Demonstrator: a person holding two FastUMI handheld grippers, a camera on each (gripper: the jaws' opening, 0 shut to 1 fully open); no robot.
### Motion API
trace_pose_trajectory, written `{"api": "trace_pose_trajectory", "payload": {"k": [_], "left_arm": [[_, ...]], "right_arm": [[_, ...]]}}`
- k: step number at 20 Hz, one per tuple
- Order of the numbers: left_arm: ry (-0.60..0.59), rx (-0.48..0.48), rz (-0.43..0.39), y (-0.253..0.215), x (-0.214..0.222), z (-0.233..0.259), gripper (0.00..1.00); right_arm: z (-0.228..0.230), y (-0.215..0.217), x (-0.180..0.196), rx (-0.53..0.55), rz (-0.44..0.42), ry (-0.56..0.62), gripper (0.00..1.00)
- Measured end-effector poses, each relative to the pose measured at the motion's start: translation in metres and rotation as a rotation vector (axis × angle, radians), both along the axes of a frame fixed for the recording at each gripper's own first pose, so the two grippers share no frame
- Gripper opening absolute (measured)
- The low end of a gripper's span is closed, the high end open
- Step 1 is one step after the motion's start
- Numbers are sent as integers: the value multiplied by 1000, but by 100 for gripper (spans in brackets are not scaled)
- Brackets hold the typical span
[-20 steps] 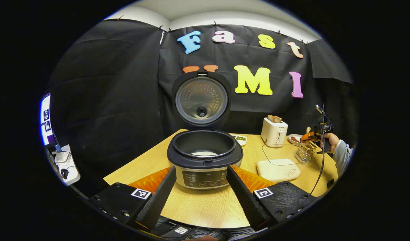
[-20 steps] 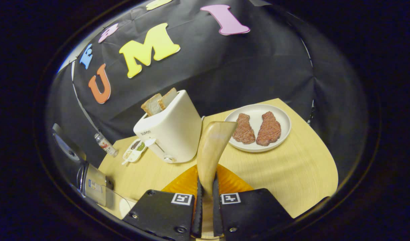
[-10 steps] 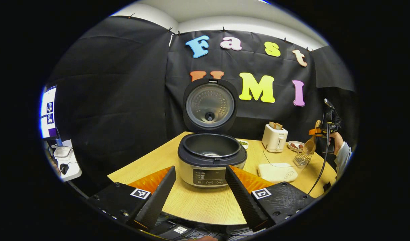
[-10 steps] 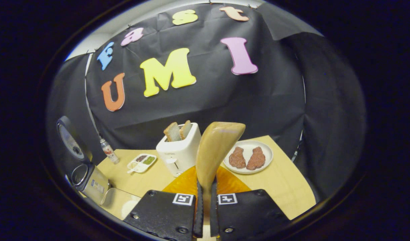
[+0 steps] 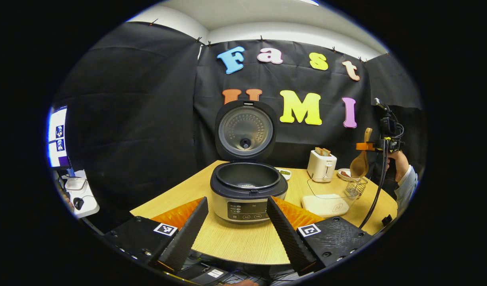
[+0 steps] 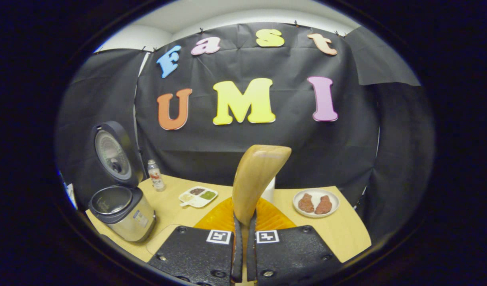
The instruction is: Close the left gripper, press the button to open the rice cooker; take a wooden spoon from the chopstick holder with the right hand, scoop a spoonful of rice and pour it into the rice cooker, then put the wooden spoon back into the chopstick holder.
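Observation:
The rice cooker [image 5: 247,198] stands open on the table, its lid [image 5: 245,131] upright and a little rice in the pot. My left gripper [image 5: 236,202] is open in front of it, one finger on each side and touching nothing. My right gripper [image 6: 245,218] is shut on the wooden spoon [image 6: 259,174]. In the left gripper view the right gripper [image 5: 380,145] holds the spoon [image 5: 360,163] bowl down, just above the wire chopstick holder [image 5: 355,186]. A clear box of rice [image 5: 326,200] lies between the cooker and the holder. The cooker [image 6: 122,206] sits at the left of the right gripper view.
A white toaster [image 5: 322,166] with bread stands behind the rice box. A plate with two meat patties [image 6: 315,202], a small condiment tray [image 6: 198,196] and a small bottle [image 6: 156,180] stand along the back of the wooden table [image 5: 243,242]. A hand [image 5: 396,163] holds the right gripper.
My right gripper has risen with the spoon, lifting it out of the chopstick holder. My left gripper has drawn back a little from the cooker and stays open.

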State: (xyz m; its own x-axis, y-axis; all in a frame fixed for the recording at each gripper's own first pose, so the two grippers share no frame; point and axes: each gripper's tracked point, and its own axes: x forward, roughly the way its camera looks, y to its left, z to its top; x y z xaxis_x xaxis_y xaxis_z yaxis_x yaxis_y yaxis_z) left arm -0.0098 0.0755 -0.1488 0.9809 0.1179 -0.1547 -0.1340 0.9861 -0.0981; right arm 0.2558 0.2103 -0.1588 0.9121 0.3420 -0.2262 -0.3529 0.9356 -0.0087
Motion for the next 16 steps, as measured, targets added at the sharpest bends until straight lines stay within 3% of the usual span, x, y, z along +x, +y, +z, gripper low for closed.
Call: {"api": "trace_pose_trajectory", "payload": {"k": [5, 8, 12, 14, 16], "left_arm": [[16, -3, -32, -5, 1, -4, 95], [28, 8, -35, -5, 4, -8, 95], [39, -2, -70, -14, 9, -14, 95], [44, -18, -69, -16, 11, -17, 95], [36, -37, -57, -15, 16, -16, 95]], "right_arm": [[-44, 41, -13, -57, 20, -13, 10], [-79, 44, -9, -9, -45, 12, 10], [-110, 30, 2, -136, -126, -45, 10], [-119, 30, -2, -88, -164, -42, 10], [-135, 58, -14, 45, -97, 43, 10]]}}
